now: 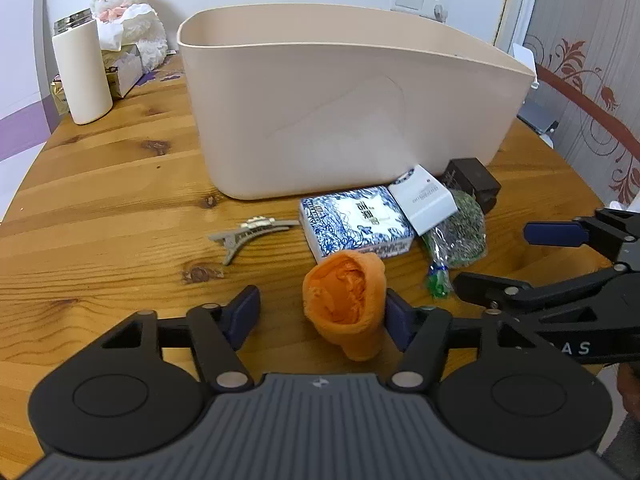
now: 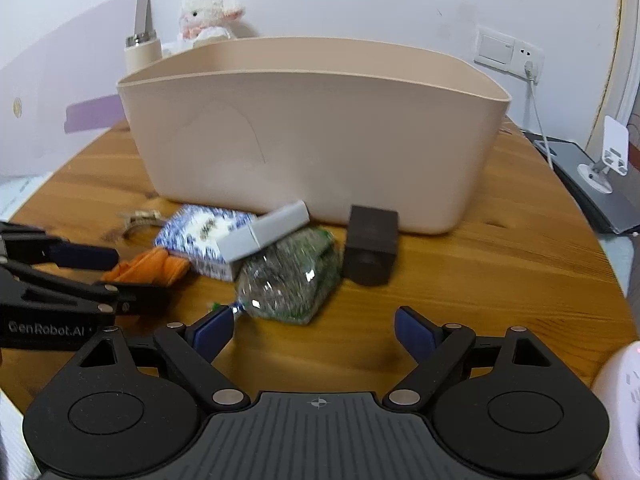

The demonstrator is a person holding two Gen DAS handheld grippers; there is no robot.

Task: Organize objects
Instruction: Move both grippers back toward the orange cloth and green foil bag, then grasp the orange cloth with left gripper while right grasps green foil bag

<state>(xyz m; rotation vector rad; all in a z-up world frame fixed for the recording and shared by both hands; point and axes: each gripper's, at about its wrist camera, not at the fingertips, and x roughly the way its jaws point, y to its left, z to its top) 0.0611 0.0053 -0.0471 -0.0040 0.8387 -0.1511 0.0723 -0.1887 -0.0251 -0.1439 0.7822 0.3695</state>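
Note:
A beige plastic bin (image 1: 340, 112) stands on the wooden table (image 1: 100, 200). In front of it lie a blue-and-white tissue pack (image 1: 356, 224), a small white box (image 1: 424, 200), a clear bag of green stuff (image 1: 460, 232), a dark brown box (image 1: 472, 180), a metal hair clip (image 1: 252, 230) and an orange cloth (image 1: 344, 300). My left gripper (image 1: 320, 320) is open, with the orange cloth between its fingers, against the right pad. My right gripper (image 2: 316, 334) is open and empty, just short of the bag (image 2: 288, 280).
A white bottle (image 1: 82, 72), a tissue box (image 1: 124, 66) and a plush lamb (image 1: 132, 12) stand at the far left. A white power strip (image 2: 620, 400) lies at the near right edge. A phone stand (image 2: 608, 160) sits off the table to the right.

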